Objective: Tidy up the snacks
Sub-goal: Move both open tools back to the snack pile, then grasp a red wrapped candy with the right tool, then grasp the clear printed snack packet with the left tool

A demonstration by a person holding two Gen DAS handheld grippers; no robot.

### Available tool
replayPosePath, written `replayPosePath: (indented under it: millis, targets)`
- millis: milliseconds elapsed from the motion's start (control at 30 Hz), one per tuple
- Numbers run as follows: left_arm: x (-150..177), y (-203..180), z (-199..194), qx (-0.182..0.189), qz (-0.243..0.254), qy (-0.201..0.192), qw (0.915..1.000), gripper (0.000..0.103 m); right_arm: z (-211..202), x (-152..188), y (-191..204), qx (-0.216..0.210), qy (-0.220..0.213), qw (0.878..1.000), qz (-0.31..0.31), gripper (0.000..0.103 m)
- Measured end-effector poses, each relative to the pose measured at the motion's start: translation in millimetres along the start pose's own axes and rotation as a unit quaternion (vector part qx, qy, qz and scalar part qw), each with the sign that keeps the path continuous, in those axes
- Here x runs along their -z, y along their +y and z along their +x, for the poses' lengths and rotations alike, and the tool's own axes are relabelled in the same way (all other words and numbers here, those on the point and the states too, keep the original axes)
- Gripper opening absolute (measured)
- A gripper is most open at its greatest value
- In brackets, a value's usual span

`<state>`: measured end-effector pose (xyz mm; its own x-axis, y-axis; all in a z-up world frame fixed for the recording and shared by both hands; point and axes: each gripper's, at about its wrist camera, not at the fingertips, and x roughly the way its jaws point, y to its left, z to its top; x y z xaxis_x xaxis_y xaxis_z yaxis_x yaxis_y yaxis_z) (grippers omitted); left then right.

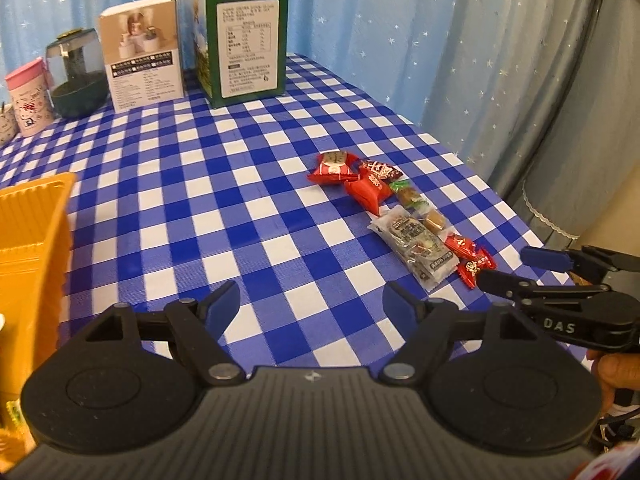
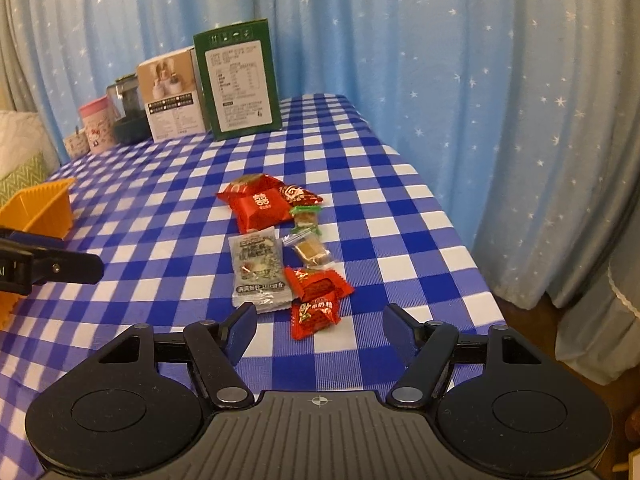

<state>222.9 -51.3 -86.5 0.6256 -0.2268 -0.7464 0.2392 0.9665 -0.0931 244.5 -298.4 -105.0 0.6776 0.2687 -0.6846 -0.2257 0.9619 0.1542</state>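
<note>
A line of wrapped snacks lies on the blue-checked tablecloth [image 1: 240, 208]: red packets [image 1: 370, 192] [image 2: 260, 208], a green candy [image 2: 306, 218], a tan candy [image 2: 308, 250], a grey sachet [image 1: 420, 248] [image 2: 258, 272] and two small red candies [image 1: 476, 266] [image 2: 314, 318]. My right gripper [image 2: 320, 316] [image 1: 508, 267] is open just in front of the nearest red candy, and its pads are not touching it. Left of the snacks, my left gripper [image 1: 312, 296] hangs open over bare cloth with nothing between its fingers. A yellow ribbed tray [image 1: 36, 216] [image 2: 44, 208] stands at the left.
Along the back stand a green box [image 1: 248, 40], a white box [image 1: 142, 52], a dark green lidded container [image 1: 78, 76] and a pink cup [image 1: 28, 96]. The table's right edge [image 1: 516, 208] runs close behind the snacks, with blue star curtains beyond.
</note>
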Motion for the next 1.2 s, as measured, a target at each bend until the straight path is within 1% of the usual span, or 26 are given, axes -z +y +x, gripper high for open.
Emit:
replayPosePath:
  millis: [33, 167, 300, 333, 367, 433, 467, 633, 733, 833, 900, 967, 1033, 1133, 1200]
  targets:
    - [0, 0, 4, 0.001, 0.0, 0.001, 1.0, 0.076, 4, 0, -1, 0.0, 0.0, 1.0, -0.003, 0.057]
    - [0, 0, 18, 0.007, -0.003, 0.008, 0.9999, 0.076, 20, 1, -4, 0.001, 0.006, 1.0, -0.003, 0.051]
    - [0, -5, 29, 0.017, 0.0, 0.013, 0.9998, 0.076, 31, 1, -3, -0.004, 0.012, 1.0, -0.01, 0.042]
    - [0, -6, 31, 0.018, 0.001, 0.014, 0.9997, 0.076, 33, 1, -3, -0.005, 0.015, 1.0, -0.012, 0.038]
    - [0, -6, 32, 0.02, 0.001, 0.015, 0.9997, 0.076, 35, 2, -3, -0.005, 0.018, 1.0, -0.014, 0.036]
    - [0, -9, 35, 0.024, 0.001, 0.016, 0.9996, 0.076, 35, 3, -2, -0.001, 0.014, 1.0, -0.019, 0.026]
    - [0, -10, 36, 0.026, 0.0, 0.016, 0.9995, 0.076, 35, 3, -2, -0.003, 0.014, 1.0, -0.017, 0.024]
    - [-2, -17, 41, 0.038, 0.004, 0.017, 0.9991, 0.076, 30, 1, -4, -0.013, 0.009, 1.0, -0.012, 0.021]
    - [-3, -22, 44, 0.037, 0.007, 0.017, 0.9992, 0.076, 32, -2, -3, -0.009, 0.01, 1.0, -0.015, 0.021]
    - [-4, -20, 44, 0.034, 0.006, 0.013, 0.9993, 0.076, 37, -4, 1, -0.017, 0.013, 1.0, -0.013, 0.021]
    - [-4, -18, 45, 0.032, 0.003, 0.012, 0.9994, 0.076, 40, -5, 6, -0.031, 0.012, 0.999, -0.015, 0.021]
    - [-5, -15, 47, 0.032, -0.002, 0.012, 0.9994, 0.076, 42, -6, 11, -0.057, 0.013, 0.998, -0.02, 0.021]
    - [-6, -14, 50, 0.03, -0.004, 0.012, 0.9995, 0.076, 41, -6, 16, -0.07, 0.01, 0.997, -0.027, 0.021]
    - [-9, -18, 57, 0.038, -0.009, 0.01, 0.9992, 0.075, 38, -4, 14, -0.066, 0.008, 0.998, -0.017, 0.021]
    - [-12, -23, 64, 0.045, -0.011, 0.007, 0.9989, 0.07, 35, -3, 10, -0.057, 0.005, 0.998, -0.006, 0.021]
